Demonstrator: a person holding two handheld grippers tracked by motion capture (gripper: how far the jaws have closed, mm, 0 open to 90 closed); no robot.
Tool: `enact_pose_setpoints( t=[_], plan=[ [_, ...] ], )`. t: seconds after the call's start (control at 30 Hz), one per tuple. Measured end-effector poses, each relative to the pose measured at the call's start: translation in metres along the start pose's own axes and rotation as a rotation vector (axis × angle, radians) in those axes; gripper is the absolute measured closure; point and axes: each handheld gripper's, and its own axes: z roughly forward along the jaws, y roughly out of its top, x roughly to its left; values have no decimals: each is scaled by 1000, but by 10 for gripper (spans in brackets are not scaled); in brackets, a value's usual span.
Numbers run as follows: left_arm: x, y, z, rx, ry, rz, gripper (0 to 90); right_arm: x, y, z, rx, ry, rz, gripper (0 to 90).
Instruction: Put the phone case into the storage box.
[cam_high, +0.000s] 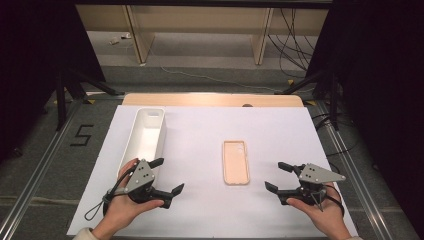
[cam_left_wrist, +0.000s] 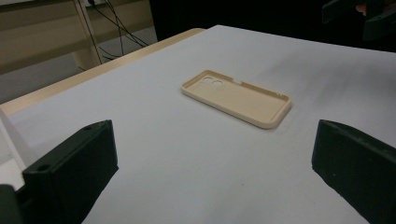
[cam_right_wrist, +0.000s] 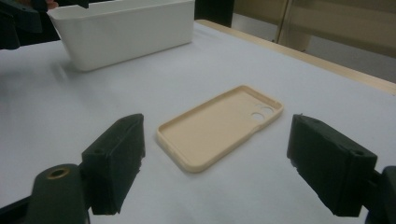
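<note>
High view shows both claws, left gripper (cam_high: 167, 176) and right gripper (cam_high: 276, 176), gaping empty beside the beige rubbery phone case (cam_high: 236, 162), so the approach seems barely begun; next, one must close in on its rim.

1. I see a plain beige phone case (cam_high: 236, 162), no pattern.
2. The bin (cam_high: 147, 134) is plain white.
3. The table (cam_high: 210, 100) is light wood under a white sheet (cam_high: 200, 150).
4. My left gripper (cam_high: 166, 176) and right gripper (cam_high: 276, 176) are black, each with a grey plate.

Dim room, soft overhead light, faint shadows, mild blur.
</note>
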Motion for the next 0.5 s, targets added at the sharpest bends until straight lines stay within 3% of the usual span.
enact_pose_setpoints(
  t=[0.5],
  plan=[
    [0, 0, -2, -4, 0, 2, 0, 0, 1, 3, 4, 3, -7, 209]
  ],
)
